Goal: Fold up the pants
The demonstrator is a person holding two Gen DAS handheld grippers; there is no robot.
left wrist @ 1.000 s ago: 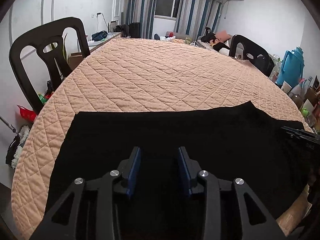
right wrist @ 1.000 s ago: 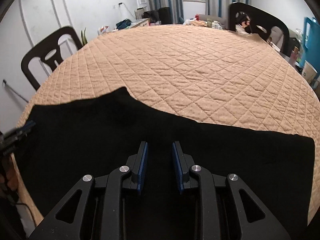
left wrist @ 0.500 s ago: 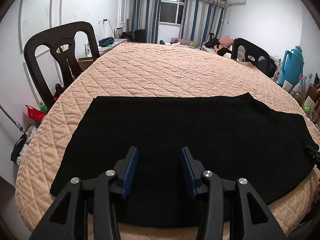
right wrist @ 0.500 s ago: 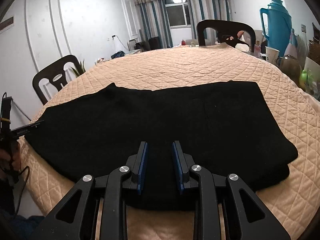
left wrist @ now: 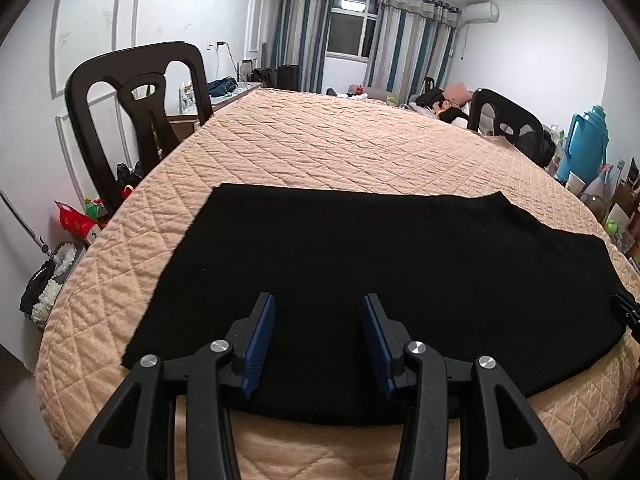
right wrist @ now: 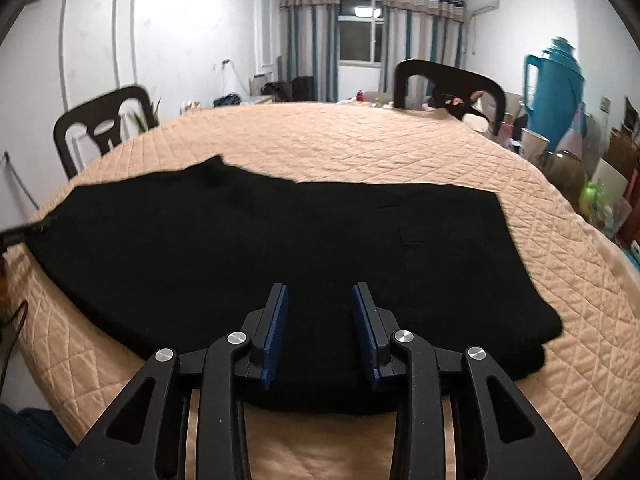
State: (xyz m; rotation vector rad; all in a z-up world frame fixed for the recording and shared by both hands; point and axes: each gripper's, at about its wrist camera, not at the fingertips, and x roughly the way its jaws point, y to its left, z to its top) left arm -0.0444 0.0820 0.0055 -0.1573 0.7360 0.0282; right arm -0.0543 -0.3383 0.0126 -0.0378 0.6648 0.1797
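Observation:
Black pants [left wrist: 380,272] lie flat and folded lengthwise on a round table with a tan quilted cover [left wrist: 340,148]. They also show in the right wrist view [right wrist: 280,240], with doubled layers at the right end. My left gripper [left wrist: 318,320] is open and empty, raised above the pants' near edge. My right gripper [right wrist: 319,308] is open and empty, also above the near edge. The tip of the right gripper shows at the right edge of the left wrist view [left wrist: 626,308]. The left gripper's tip shows at the left edge of the right wrist view [right wrist: 24,232].
Black chairs stand at the table's left [left wrist: 140,112] and far side [right wrist: 448,84]. A blue thermos jug [right wrist: 554,88], cups and bottles crowd a surface at the right. Bags and a mop bucket [left wrist: 52,276] sit on the floor at the left.
Both grippers have drawn back and up from the pants, so more of the cloth and the table's near edge shows. Both stay open and empty.

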